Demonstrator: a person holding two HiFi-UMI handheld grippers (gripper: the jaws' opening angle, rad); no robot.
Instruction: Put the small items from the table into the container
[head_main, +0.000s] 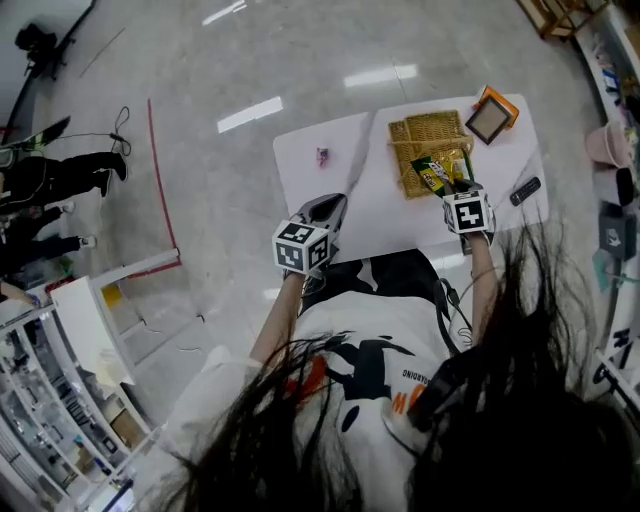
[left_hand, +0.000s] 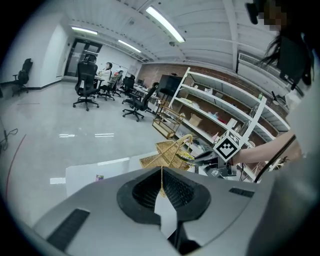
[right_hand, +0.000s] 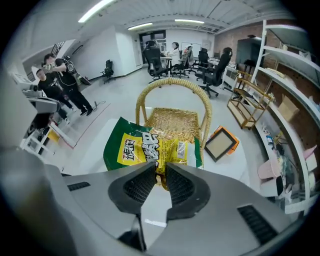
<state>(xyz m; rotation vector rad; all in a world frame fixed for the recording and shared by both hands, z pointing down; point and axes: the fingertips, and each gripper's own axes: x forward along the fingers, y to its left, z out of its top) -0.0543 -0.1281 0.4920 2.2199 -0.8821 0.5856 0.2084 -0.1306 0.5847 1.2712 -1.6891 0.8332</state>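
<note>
The right gripper (right_hand: 159, 174) is pinching a green-and-yellow crinkly snack packet (right_hand: 145, 147) at the six o'clock edge of the handled woven wicker basket (right_hand: 172, 120). The left gripper (left_hand: 161, 172) is hovering with its jaws closed on nothing, and a small pink item (head_main: 322, 155) is lying at its twelve o'clock on the white table (head_main: 380, 215).

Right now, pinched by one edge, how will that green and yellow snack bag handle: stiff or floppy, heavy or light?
Probably floppy: the snack bag creases where the right gripper pinches its edge. Likely light for its size, since that small pinch carries it whole. Its glossy film looks slippery, so it may slip in the jaws.
</note>
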